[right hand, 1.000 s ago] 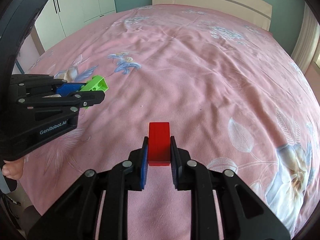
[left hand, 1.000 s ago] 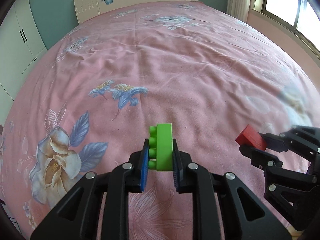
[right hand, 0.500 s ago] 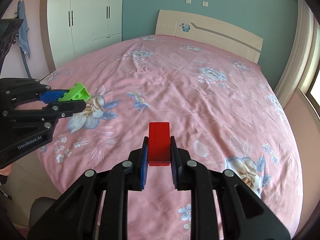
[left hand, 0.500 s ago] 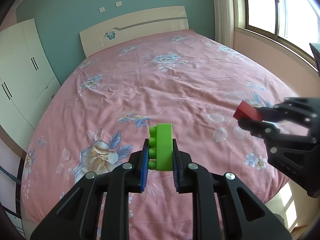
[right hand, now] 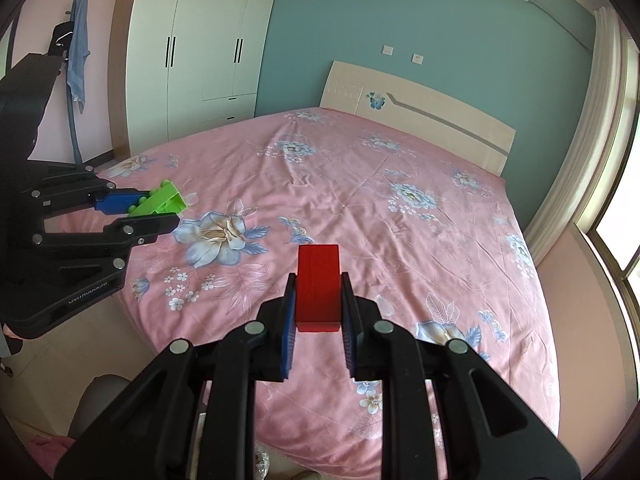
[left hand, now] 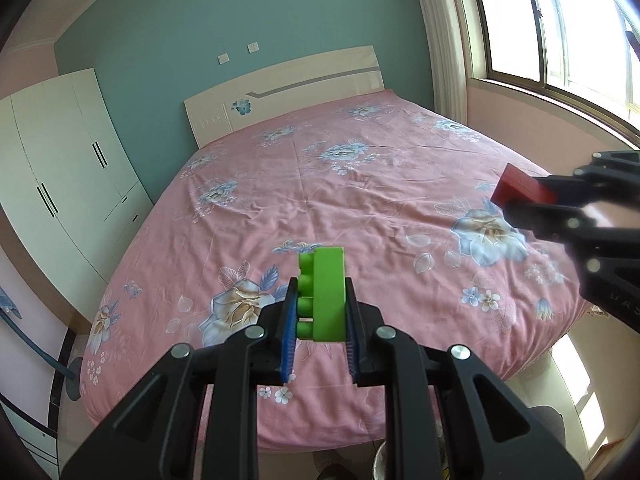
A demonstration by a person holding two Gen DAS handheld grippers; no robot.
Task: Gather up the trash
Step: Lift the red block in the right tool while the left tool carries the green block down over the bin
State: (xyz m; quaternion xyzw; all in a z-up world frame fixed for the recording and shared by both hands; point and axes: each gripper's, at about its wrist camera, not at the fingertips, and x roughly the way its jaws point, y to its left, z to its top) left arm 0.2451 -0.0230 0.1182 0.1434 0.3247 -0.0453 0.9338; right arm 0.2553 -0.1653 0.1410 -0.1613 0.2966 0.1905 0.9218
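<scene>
My left gripper [left hand: 319,312] is shut on a green studded toy brick [left hand: 326,294] and holds it in the air above the foot of the pink flowered bed [left hand: 360,184]. My right gripper [right hand: 318,304] is shut on a red block [right hand: 318,286], also in the air over the bed's foot. In the left wrist view the right gripper [left hand: 532,200] with the red block [left hand: 520,190] shows at the right. In the right wrist view the left gripper [right hand: 160,212] with the green brick [right hand: 162,200] shows at the left.
A white wardrobe [right hand: 200,52] stands left of the bed. A cream headboard [left hand: 288,88] stands against the teal wall. A window [left hand: 560,28] is on the right. A round container rim [left hand: 382,460] shows on the floor below the bed's foot.
Both grippers have pulled back and up from the bed, each still holding its block. The whole bed and room have come into view.
</scene>
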